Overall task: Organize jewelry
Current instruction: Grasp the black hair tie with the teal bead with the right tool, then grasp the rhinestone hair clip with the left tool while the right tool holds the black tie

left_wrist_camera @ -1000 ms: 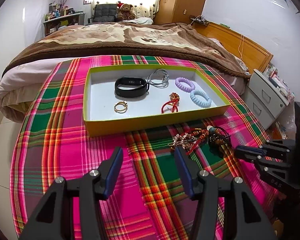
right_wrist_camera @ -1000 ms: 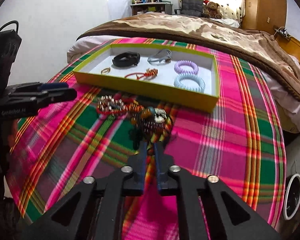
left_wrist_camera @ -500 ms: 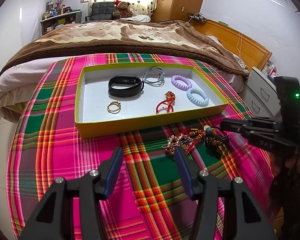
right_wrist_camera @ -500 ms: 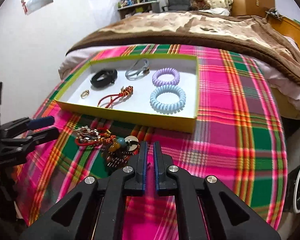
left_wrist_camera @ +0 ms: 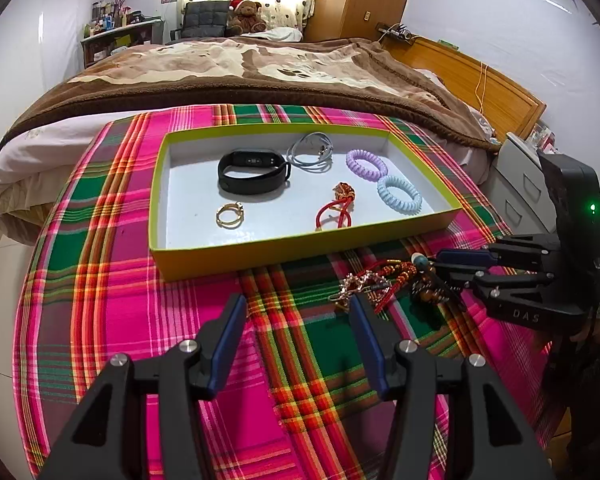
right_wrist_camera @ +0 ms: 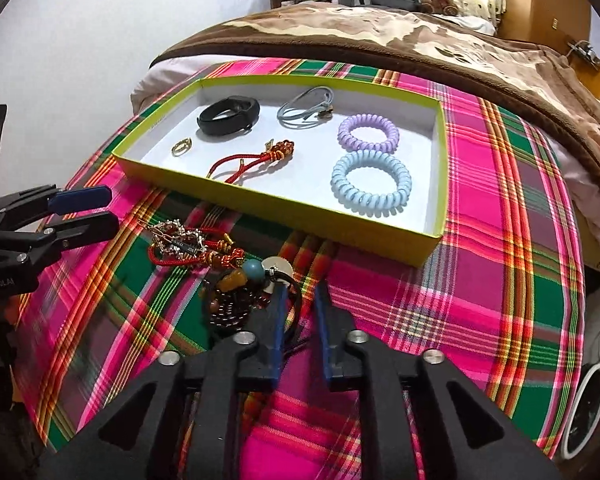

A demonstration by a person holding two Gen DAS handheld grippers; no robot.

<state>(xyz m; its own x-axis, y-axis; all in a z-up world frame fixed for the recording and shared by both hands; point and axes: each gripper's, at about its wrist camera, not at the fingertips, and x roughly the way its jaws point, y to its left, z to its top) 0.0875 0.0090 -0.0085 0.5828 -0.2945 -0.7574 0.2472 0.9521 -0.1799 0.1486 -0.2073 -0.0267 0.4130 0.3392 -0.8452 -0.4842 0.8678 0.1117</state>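
My right gripper (right_wrist_camera: 298,300) hangs over the tangle of beaded jewelry (right_wrist_camera: 236,280) on the plaid cloth (right_wrist_camera: 480,280) of the bed, just outside the near edge of the yellow tray (right_wrist_camera: 284,210). Its jaws, clenched a second ago, are opening, with a dark cord of the tangle between them but not pressed. I judge a fresh grasp is coming. My left gripper (left_wrist_camera: 296,336) stays released and empty near the cloth's front edge. The tray's contents are unchanged.
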